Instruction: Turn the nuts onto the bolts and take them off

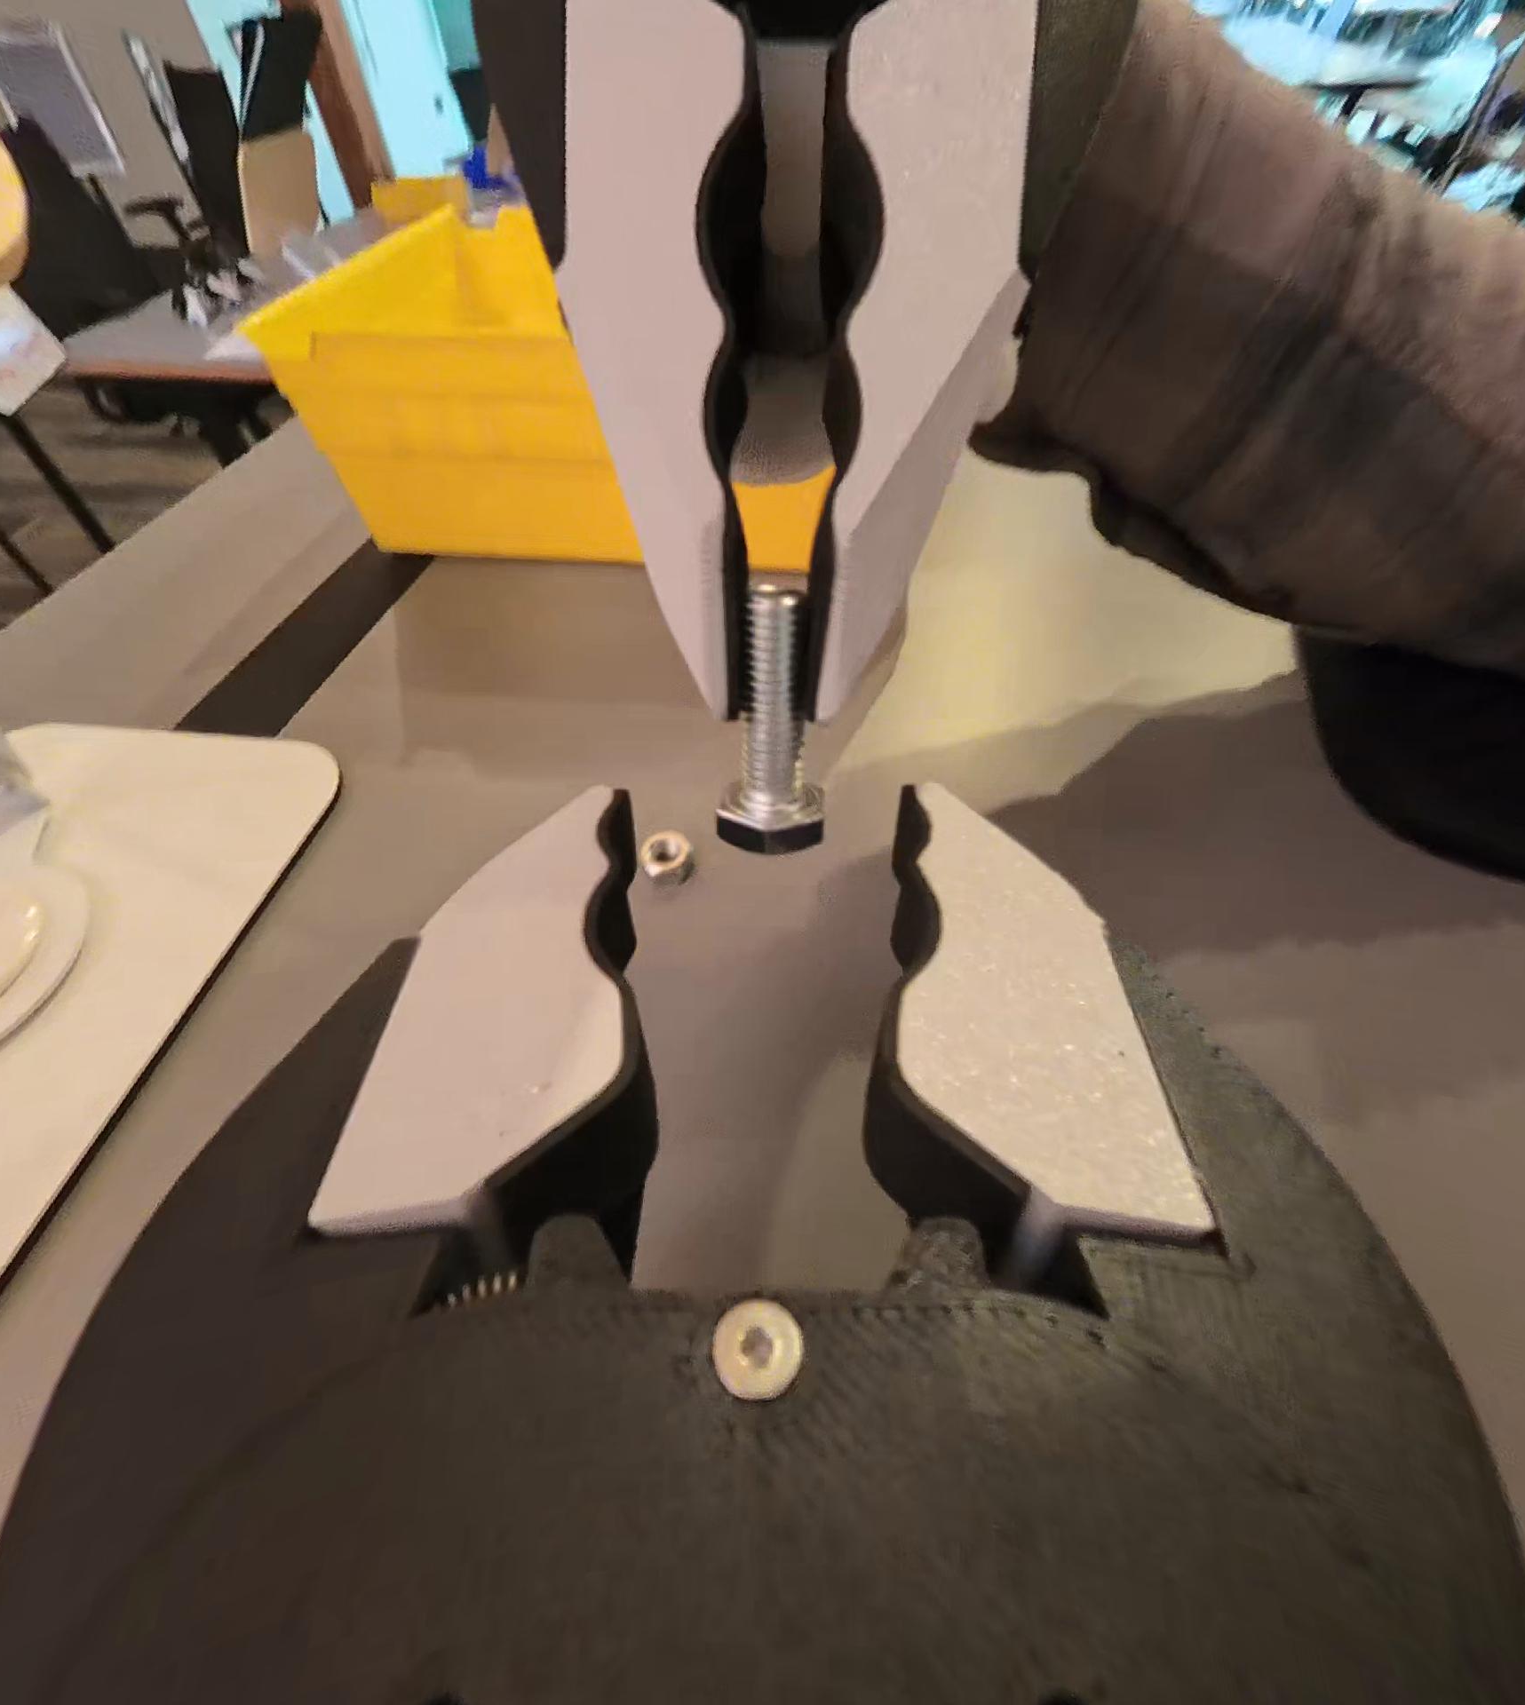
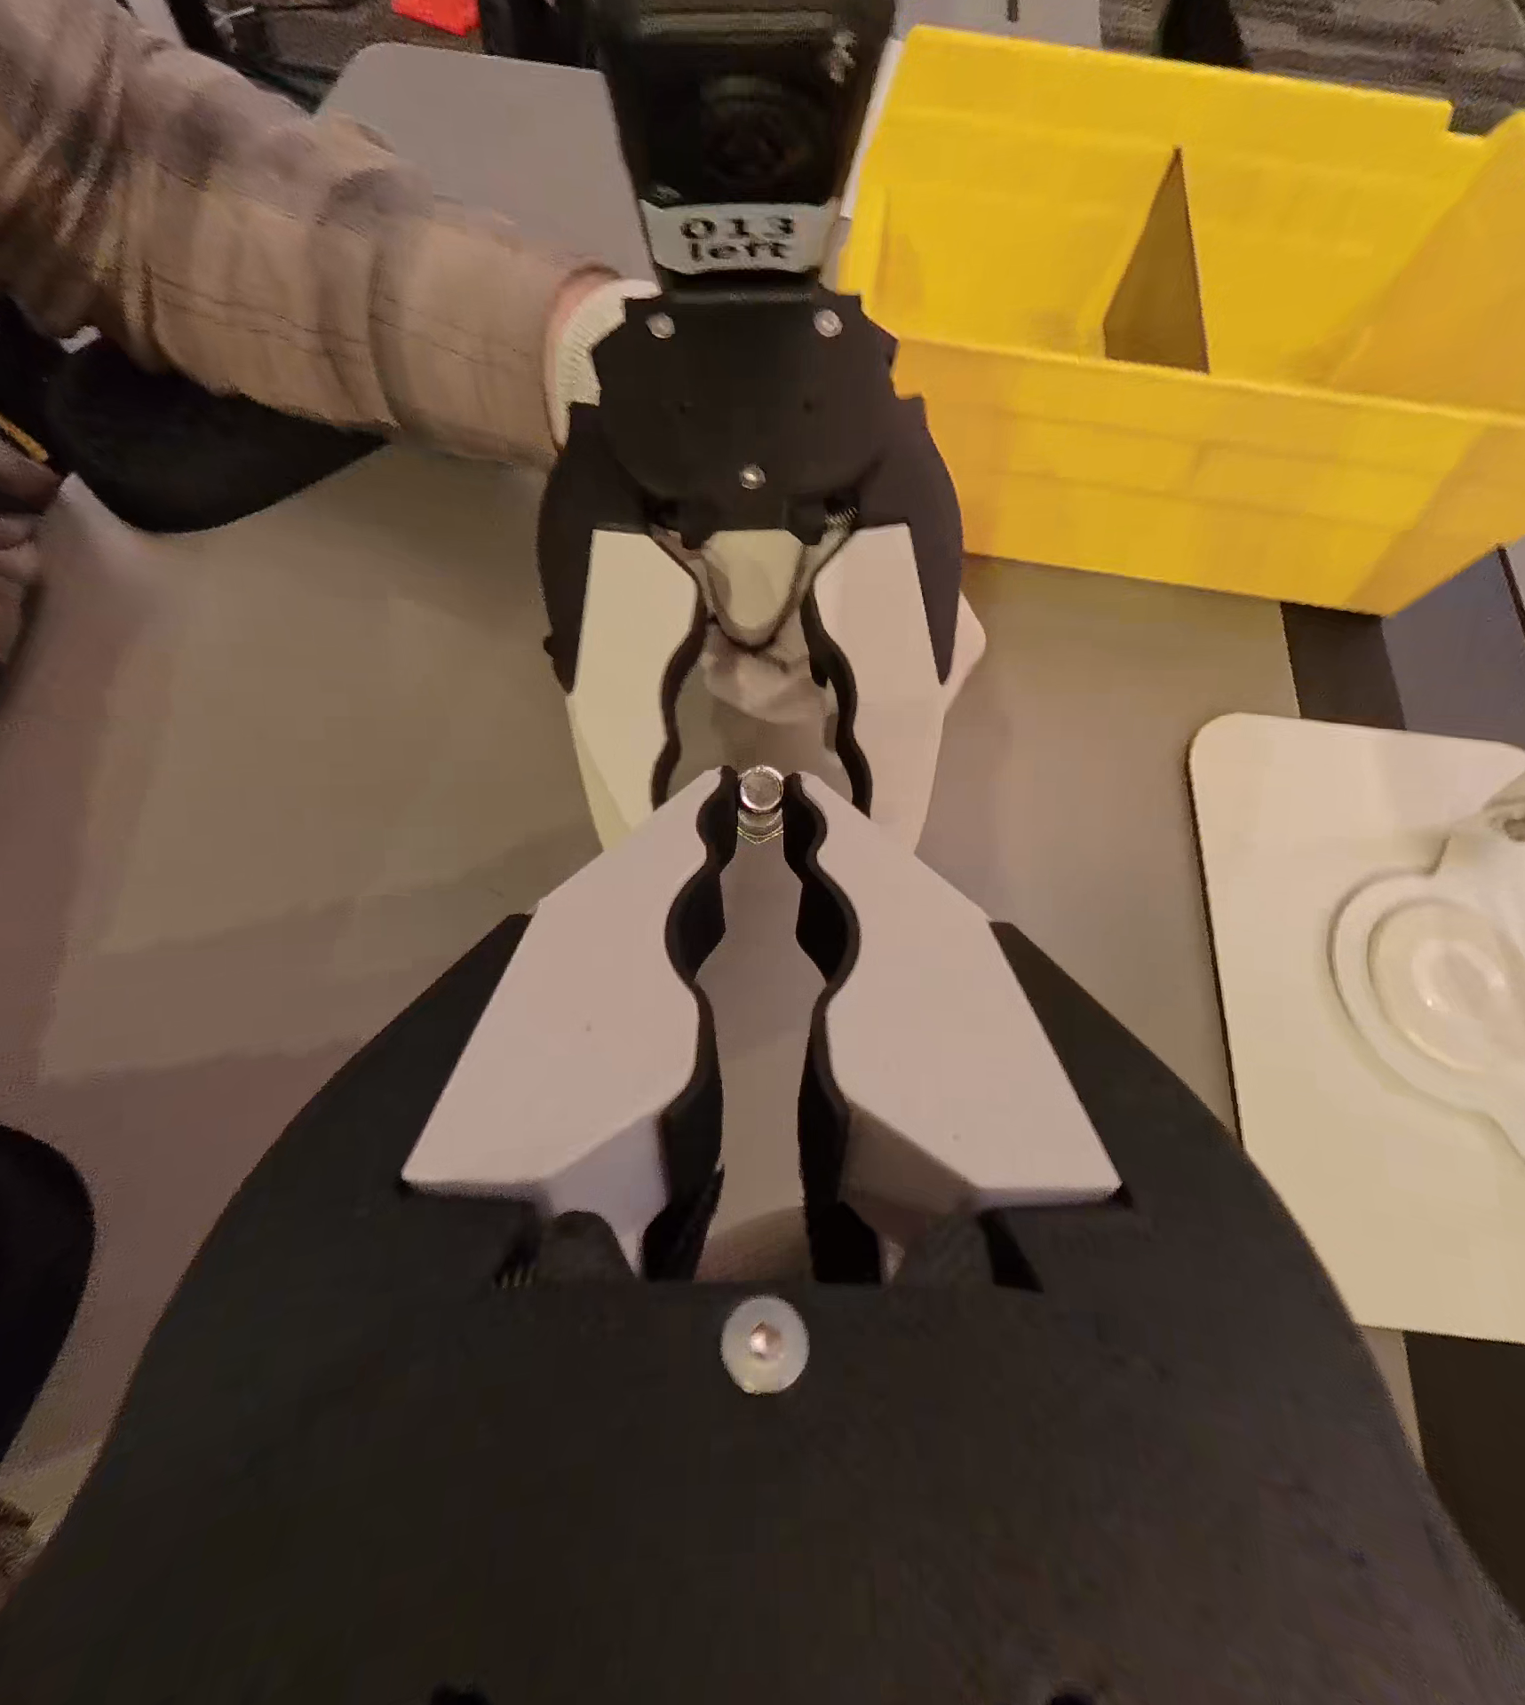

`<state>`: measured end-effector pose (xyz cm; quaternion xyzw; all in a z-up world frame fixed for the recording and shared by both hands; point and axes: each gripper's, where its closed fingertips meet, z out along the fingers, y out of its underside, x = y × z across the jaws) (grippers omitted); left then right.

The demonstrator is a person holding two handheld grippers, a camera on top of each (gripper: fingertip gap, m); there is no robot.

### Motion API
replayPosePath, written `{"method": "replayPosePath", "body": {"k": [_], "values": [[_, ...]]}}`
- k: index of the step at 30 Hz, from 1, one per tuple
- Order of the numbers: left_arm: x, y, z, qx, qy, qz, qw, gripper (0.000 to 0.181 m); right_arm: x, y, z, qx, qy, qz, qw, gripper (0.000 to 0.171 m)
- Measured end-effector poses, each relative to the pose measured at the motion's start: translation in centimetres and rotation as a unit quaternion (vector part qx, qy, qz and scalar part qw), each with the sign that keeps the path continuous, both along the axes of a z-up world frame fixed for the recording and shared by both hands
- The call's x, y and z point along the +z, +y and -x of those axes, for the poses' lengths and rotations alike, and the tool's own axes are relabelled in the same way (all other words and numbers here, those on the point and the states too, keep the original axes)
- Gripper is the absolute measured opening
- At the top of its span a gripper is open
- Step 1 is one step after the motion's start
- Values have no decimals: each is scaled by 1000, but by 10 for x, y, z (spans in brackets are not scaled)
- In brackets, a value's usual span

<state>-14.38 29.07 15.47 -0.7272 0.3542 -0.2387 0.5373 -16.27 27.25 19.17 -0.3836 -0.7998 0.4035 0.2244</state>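
Observation:
A silver bolt [image 1: 768,757] stands head down on the grey table [image 1: 481,701]. My right gripper [image 1: 774,712] comes in from the far side and is shut on its threaded shaft. In the right wrist view the gripper [image 2: 760,801] pinches the bolt [image 2: 760,793] at the fingertips. A small silver nut [image 1: 668,856] lies loose on the table, just left of the bolt head and beside my left fingertip [image 1: 611,812]. My left gripper [image 1: 763,804] is open and empty, with its jaws either side of the bolt head. It faces the right gripper in the right wrist view [image 2: 763,729].
A yellow divided bin [image 1: 445,406] [image 2: 1201,443] stands at the table's far side. A white board with a clear plastic stand [image 1: 140,923] [image 2: 1386,1015] lies to one side. A person's padded sleeve [image 1: 1294,369] [image 2: 232,277] reaches over the table. The tips of both grippers are at nearly the same place. My left gripper's tips are some 10 cm from the small silver nut [image 1: 668,856].

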Motion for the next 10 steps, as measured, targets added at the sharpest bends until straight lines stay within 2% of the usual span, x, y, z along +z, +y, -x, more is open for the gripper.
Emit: {"method": "replayPosePath", "body": {"k": [4, 7, 10], "values": [[18, -2, -7, -5, -33, -33, 999, 37, 9, -12, -5, 13, -7, -30, 999, 8], [26, -3, -9, -1, -24, -69, 997, 29, 16, -12, -7, 3, -5, -46, 999, 8], [28, -3, -13, 3, -17, -80, 997, 37, 22, -14, -9, 1, -1, -53, 999, 8]]}}
